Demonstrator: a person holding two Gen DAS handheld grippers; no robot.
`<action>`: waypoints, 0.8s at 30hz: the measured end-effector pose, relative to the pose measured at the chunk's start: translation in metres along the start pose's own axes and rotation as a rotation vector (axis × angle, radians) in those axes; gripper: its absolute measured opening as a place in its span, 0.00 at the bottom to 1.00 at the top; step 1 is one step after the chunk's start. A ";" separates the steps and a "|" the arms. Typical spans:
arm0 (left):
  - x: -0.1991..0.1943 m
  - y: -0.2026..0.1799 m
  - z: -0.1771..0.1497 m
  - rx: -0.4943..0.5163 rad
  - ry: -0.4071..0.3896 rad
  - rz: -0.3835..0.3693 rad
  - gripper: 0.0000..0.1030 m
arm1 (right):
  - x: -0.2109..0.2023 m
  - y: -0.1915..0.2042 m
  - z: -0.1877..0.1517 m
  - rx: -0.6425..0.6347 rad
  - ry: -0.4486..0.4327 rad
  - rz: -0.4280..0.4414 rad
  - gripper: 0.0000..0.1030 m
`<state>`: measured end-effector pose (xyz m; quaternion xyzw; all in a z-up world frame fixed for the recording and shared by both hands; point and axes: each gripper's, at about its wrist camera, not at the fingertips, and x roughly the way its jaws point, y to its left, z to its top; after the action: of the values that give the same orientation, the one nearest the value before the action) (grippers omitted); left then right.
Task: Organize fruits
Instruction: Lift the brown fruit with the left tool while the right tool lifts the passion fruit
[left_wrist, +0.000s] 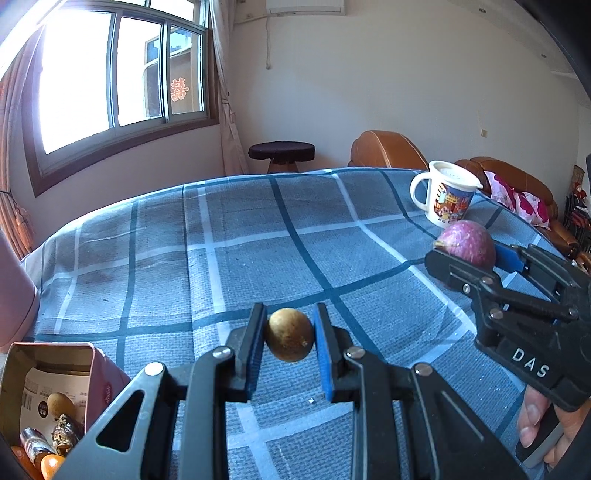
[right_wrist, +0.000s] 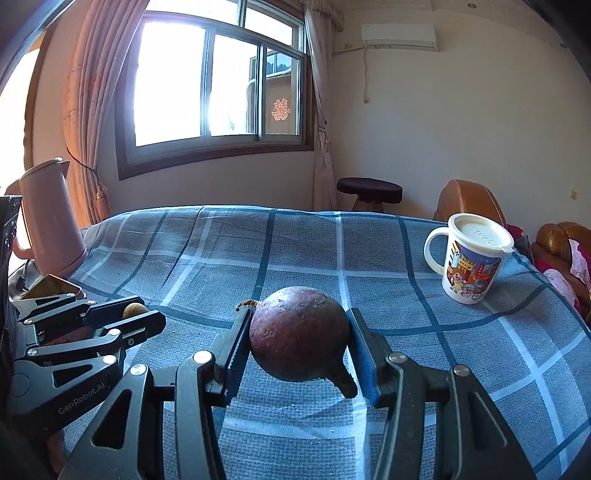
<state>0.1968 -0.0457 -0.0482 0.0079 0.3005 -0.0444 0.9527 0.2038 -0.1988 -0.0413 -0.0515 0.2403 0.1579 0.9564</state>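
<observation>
Open pink box (left_wrist: 55, 387) at table's (left_wrist: 258, 240) near left corner holds small brown fruit, wrapped items, orange pieces, partly cut off by frame. Lidded cartoon mug (right_wrist: 469, 258) stands far right, contents hidden. Left gripper (left_wrist: 290, 339) clamps small tan fruit (left_wrist: 290, 339) above cloth. Right gripper (right_wrist: 299, 336) clamps purple round fruit (right_wrist: 299, 336), raised off table.
</observation>
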 end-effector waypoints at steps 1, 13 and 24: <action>-0.001 0.000 0.000 0.000 -0.006 0.001 0.26 | -0.001 0.000 0.000 0.001 -0.004 0.000 0.51; -0.020 -0.001 -0.004 0.008 -0.090 0.030 0.26 | -0.011 0.003 -0.002 -0.007 -0.048 0.015 0.51; -0.032 -0.007 -0.007 0.037 -0.145 0.057 0.26 | -0.019 0.009 -0.004 -0.025 -0.080 0.014 0.51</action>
<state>0.1658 -0.0495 -0.0354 0.0307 0.2295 -0.0234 0.9725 0.1832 -0.1968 -0.0361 -0.0555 0.2003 0.1693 0.9634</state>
